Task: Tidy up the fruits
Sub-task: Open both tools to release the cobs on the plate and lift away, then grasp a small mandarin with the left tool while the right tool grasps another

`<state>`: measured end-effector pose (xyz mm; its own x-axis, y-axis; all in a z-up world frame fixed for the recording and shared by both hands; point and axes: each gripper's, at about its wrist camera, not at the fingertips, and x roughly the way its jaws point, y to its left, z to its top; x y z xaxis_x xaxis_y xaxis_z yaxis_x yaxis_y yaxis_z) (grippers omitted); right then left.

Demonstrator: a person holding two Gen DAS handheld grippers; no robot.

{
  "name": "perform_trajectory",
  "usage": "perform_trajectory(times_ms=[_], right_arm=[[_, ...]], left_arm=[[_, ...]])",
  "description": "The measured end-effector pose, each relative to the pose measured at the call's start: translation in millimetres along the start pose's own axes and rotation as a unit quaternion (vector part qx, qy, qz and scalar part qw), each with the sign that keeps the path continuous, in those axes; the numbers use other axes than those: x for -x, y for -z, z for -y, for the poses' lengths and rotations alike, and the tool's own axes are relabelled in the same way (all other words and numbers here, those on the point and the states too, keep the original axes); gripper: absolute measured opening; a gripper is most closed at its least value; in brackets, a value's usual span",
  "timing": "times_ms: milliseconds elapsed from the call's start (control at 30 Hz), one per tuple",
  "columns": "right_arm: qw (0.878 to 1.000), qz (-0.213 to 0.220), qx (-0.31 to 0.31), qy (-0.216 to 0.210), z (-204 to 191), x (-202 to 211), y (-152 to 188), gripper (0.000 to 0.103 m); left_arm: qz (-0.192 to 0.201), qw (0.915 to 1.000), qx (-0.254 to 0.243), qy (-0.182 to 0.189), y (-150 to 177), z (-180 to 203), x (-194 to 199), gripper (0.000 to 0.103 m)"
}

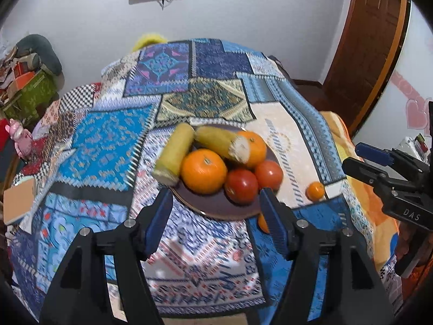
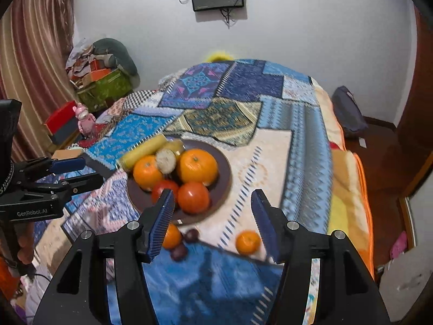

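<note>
A dark round plate on the patchwork cloth holds two corn cobs, two large oranges and two red tomatoes. A small orange lies on the cloth right of the plate. Another small orange and two dark purple fruits lie at the plate's near edge. My left gripper is open and empty, just short of the plate. My right gripper is open and empty above the loose fruits.
The patchwork cloth covers a table or bed. An orange blanket hangs at the right edge. A cardboard box lies at the left edge. Clutter and a green box stand at the back left, a wooden door at the right.
</note>
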<state>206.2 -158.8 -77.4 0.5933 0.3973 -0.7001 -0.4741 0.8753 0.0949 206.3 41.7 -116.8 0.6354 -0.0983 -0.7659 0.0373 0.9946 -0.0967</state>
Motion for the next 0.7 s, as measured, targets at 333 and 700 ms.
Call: perform_trajectory(times_ms=[333, 700], right_arm=[[0.999, -0.044, -0.026, 0.001, 30.0, -13.5, 42.3, 0.055], [0.996, -0.077, -0.042, -0.012, 45.1, -43.5, 58.6, 0.055]], left_arm=[[-0.056, 0.9982, 0.009, 0.018, 28.7, 31.3, -40.2, 0.066], [-0.081, 0.9962, 0.005, 0.034, 36.8, 55.0, -74.3, 0.058]])
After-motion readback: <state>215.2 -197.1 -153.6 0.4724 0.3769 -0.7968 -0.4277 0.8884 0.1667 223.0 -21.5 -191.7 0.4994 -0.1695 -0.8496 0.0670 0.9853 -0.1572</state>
